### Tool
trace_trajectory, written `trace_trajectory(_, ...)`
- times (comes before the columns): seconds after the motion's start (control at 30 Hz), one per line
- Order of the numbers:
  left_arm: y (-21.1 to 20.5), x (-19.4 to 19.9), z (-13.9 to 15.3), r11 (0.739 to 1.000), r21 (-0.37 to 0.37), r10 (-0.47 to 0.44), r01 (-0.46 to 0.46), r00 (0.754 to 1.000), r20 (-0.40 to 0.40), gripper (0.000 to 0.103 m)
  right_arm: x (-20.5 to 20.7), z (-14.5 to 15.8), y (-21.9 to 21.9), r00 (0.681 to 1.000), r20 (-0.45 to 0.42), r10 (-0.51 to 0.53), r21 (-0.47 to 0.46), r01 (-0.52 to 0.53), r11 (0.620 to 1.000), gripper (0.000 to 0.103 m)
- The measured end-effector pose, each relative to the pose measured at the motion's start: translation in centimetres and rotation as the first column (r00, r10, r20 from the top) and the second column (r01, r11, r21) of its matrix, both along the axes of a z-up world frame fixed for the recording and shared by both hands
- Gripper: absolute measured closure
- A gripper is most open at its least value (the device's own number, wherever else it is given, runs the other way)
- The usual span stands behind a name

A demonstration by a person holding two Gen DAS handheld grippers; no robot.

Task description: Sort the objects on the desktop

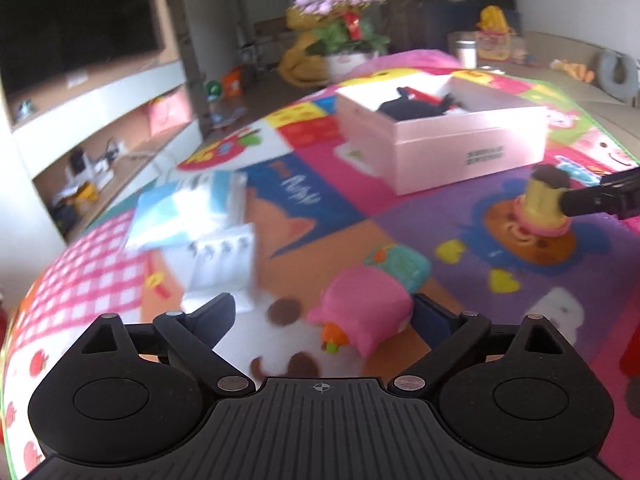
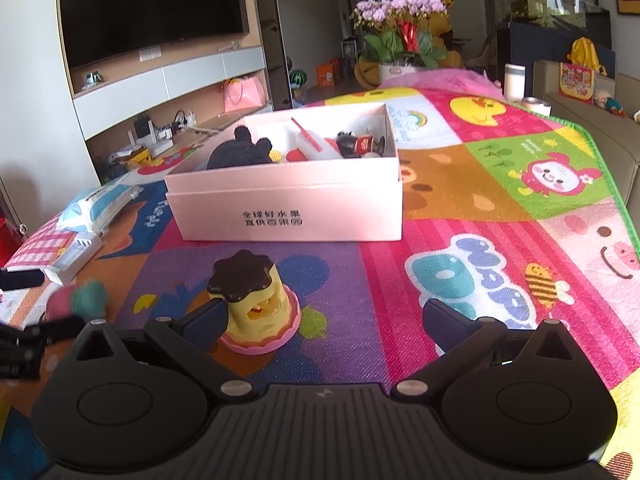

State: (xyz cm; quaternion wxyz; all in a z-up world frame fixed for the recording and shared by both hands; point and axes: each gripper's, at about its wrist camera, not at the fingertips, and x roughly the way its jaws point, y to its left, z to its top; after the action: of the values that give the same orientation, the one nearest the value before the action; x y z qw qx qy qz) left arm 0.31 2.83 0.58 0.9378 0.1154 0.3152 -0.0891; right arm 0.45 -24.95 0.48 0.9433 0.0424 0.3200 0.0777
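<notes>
While both jaws gape, pink box [image 2: 288, 208] holds toys [image 2: 240, 152] — uncovered.

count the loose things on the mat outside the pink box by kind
toys: 2, pudding toy and pink toy
tissue packs: 1, blue pack
small white boxes: 1, white box
total: 4

This is a home, in the living room. A big dark TV [image 2: 152, 8] hangs on the wall at the upper left, with shelves [image 2: 168, 92] under it. Pink flowers in a pot [image 2: 404, 32] stand at the top middle. A bright play mat [image 2: 500, 200] with cartoon animals fills the middle. A sofa [image 2: 580, 120] with toys sits at the right.
</notes>
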Motion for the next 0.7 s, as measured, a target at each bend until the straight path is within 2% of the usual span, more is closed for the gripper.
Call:
trace_trajectory(0.1, 1.0, -0.3, -0.2, 0.999, -0.046, 0.027, -0.029, 0.999, -0.047, 0.001, 0.7, -0.3, 0.0, 0.998, -0.050, 0.028, 0.010, -0.027, 1.000, 0.000)
trace_trajectory(0.2, 2.1, -0.5, -0.6, 0.985, -0.152, 0.066, -0.083, 0.991, -0.118, 0.000, 1.1, -0.6, 0.3, 0.996, -0.080, 0.035, 0.000, -0.035, 0.999, 0.000)
trace_trajectory(0.23, 2.2, -0.7, -0.5, 0.980, -0.173, 0.085, -0.104, 0.990, -0.109, 0.000, 1.1, -0.7, 0.5, 0.996, -0.084, 0.037, -0.013, -0.038, 0.999, 0.000)
trace_trajectory(0.37, 2.1, -0.9, -0.2, 0.966, -0.206, 0.130, -0.158, 0.982, -0.140, 0.000, 1.1, -0.7, 0.6, 0.994, -0.097, 0.044, -0.029, -0.047, 0.998, 0.000)
trace_trajectory(0.5, 0.7, -1.6, -0.1, 0.982, -0.145, 0.095, -0.117, 0.984, -0.147, 0.000, 1.0, -0.7, 0.8, 0.994, -0.102, 0.048, -0.046, -0.053, 0.998, 0.000)
trace_trajectory(0.57, -0.1, -2.2, 0.0, 0.984, -0.173, 0.013, -0.038, 0.990, -0.143, 0.000, 1.0, -0.7, 0.9, 0.994, -0.101, 0.052, -0.051, -0.057, 0.997, 0.000)
trace_trajectory(0.7, -1.1, -1.3, -0.3, 0.977, -0.215, -0.013, -0.011, 0.994, -0.112, 0.000, 0.8, -0.6, 0.9, 0.994, -0.095, 0.060, -0.049, -0.065, 0.997, 0.000)
